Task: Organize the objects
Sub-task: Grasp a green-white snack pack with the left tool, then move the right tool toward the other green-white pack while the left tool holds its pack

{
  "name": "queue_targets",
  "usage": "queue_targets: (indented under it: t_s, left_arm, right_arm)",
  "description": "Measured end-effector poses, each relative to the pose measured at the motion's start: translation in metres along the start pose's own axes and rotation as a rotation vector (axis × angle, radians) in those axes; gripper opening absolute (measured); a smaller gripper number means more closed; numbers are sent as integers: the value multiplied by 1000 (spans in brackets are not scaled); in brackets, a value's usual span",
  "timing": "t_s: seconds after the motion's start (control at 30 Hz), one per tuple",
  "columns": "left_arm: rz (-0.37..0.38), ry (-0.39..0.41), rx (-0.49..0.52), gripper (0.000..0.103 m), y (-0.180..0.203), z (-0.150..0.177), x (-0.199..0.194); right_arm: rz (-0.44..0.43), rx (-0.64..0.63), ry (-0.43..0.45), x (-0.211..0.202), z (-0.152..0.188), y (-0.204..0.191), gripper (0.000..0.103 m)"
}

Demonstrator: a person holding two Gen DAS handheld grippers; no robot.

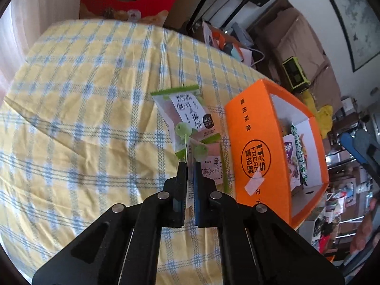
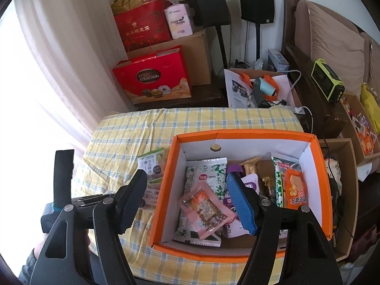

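Nearest in the right wrist view, the right gripper point(image 2: 186, 201) hangs over the near left corner of the orange cardboard box with white inner walls point(image 2: 318, 175), its jaws spread wide and holding nothing. One black finger sits over the cloth outside the box wall; the blue-padded finger point(image 2: 241, 204) is above the contents.

Inside the box lies a heap of snack packets. A pink translucent packet with an orange print point(image 2: 205, 210) rests on top near the front, tilted across a white packet with a dark green leaf pattern point(image 2: 209, 178). Behind the blue pad a purple and white pouch point(image 2: 250, 181) shows, then gold-wrapped sweets point(image 2: 250, 163) toward the back wall, and on the right side a green and white packet point(image 2: 281, 168) stands next to an orange packet with a fruit picture point(image 2: 294, 188).

To the left of the box, on the yellow and blue checked tablecloth point(image 2: 133, 128), the left gripper point(image 1: 190, 168) is closed on the edge of a small green and white plum-cake sachet point(image 1: 209, 159), pinching the thin wrapper between its black and blue pads. A second sachet of the same kind point(image 1: 187, 111) lies flat on the cloth just beyond it, overlapping the held one and near the orange wall, outside the box.

Past the table edge, a red gift box printed "COLLECTION" point(image 2: 153, 77) sits on a dark low cabinet point(image 2: 180, 101), with a brown carton point(image 2: 199, 49) behind it.
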State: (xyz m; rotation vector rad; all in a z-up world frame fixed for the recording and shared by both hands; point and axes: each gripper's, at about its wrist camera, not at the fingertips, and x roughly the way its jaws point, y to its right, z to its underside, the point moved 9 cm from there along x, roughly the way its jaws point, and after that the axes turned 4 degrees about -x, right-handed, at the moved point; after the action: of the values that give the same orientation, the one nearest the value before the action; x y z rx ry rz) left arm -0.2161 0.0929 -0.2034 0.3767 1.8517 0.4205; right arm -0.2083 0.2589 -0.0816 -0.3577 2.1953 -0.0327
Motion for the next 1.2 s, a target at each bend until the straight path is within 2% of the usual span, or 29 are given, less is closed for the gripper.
queue_targets:
  t_s: [0.27,0.53,0.9,0.97,1.03,1.2]
  left_arm:
    - [15,70,7,3,-7,-15,-43]
    - [-10,139,-7,2,-30,-36,-83]
    - [-29,192,-30,2,-55,-51,-108]
    - [-29,199,-32,2,-58,-53,-111]
    - [-29,204,-33,2,-62,-54,-113]
    - [-29,205,-38,2,-66,-56,-111]
  right_arm:
    - [-21,-41,-17,11,-8,-26,72]
    - [-62,-42,-56,37,-14,-50,72]
    - [-85,-73,-116,80,-13,-86,65]
    - [-81,-82,-135,92,-11,-92,63]
    - [-74,-86,-156,105,-10,-95,56]
    - [-33,-73,-203,137,-5,-95,56]
